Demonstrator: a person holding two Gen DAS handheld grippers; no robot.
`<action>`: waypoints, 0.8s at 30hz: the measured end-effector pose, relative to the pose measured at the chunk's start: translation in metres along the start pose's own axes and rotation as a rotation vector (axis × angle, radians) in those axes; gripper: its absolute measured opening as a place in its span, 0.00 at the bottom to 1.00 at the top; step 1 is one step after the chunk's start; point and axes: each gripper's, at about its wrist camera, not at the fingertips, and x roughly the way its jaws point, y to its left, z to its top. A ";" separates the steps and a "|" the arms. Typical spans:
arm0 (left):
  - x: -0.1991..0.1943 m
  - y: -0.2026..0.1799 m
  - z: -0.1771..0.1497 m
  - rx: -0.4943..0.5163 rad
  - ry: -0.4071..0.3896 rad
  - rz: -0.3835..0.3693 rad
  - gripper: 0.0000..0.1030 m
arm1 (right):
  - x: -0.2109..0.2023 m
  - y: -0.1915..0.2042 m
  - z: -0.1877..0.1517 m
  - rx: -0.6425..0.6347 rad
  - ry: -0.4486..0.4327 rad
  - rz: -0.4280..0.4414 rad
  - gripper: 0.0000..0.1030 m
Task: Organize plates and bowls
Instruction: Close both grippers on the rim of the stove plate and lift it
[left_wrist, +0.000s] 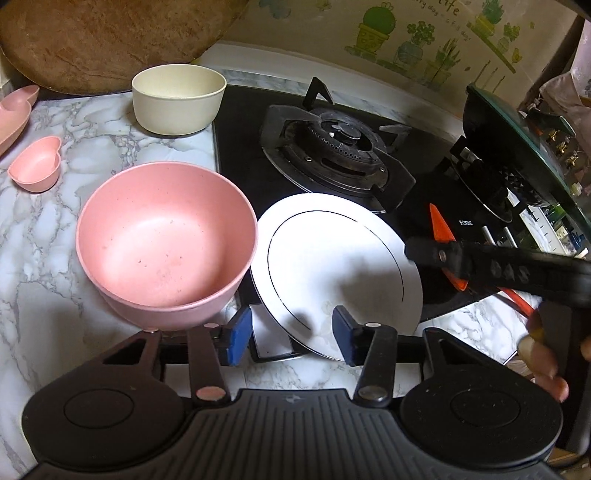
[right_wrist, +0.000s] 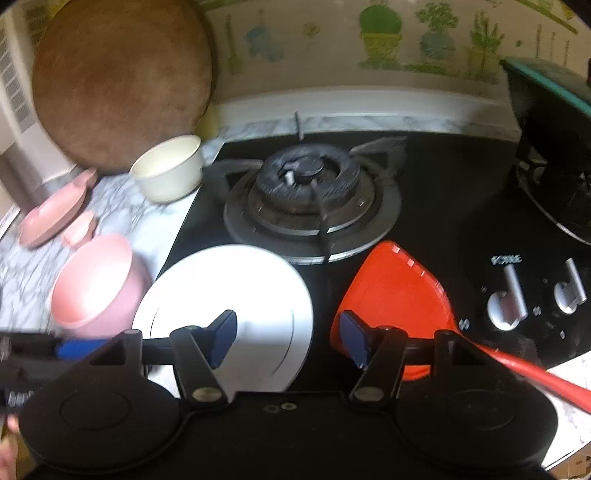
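A white plate (left_wrist: 332, 273) lies flat on the front left corner of the black hob, touching a large pink bowl (left_wrist: 166, 240) on the marble counter. My left gripper (left_wrist: 291, 336) is open over the plate's near left rim, its right pad above the plate and its left pad beside the bowl's base. In the right wrist view the plate (right_wrist: 229, 295) and pink bowl (right_wrist: 96, 284) show again. My right gripper (right_wrist: 288, 339) is open, one pad over the plate's right side, the other over a red spatula (right_wrist: 391, 291). A cream bowl (left_wrist: 179, 99) stands further back.
A small pink heart-shaped cup (left_wrist: 35, 170) and a pink dish (left_wrist: 14, 114) sit at the counter's left. A round wooden board (left_wrist: 110, 40) leans on the wall. The gas burner (left_wrist: 332, 147) is behind the plate, a lidded black pot (left_wrist: 517, 147) at right, and knobs (right_wrist: 509, 306) at the hob's front.
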 end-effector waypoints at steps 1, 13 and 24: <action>0.001 0.001 0.001 -0.003 0.002 0.001 0.42 | 0.002 0.000 -0.002 -0.001 0.008 -0.004 0.58; 0.008 0.005 0.005 -0.023 -0.003 0.011 0.35 | -0.025 0.005 -0.018 -0.011 -0.001 0.061 0.42; 0.015 0.008 0.008 -0.046 0.004 0.012 0.28 | 0.008 -0.013 -0.013 0.156 0.034 0.051 0.31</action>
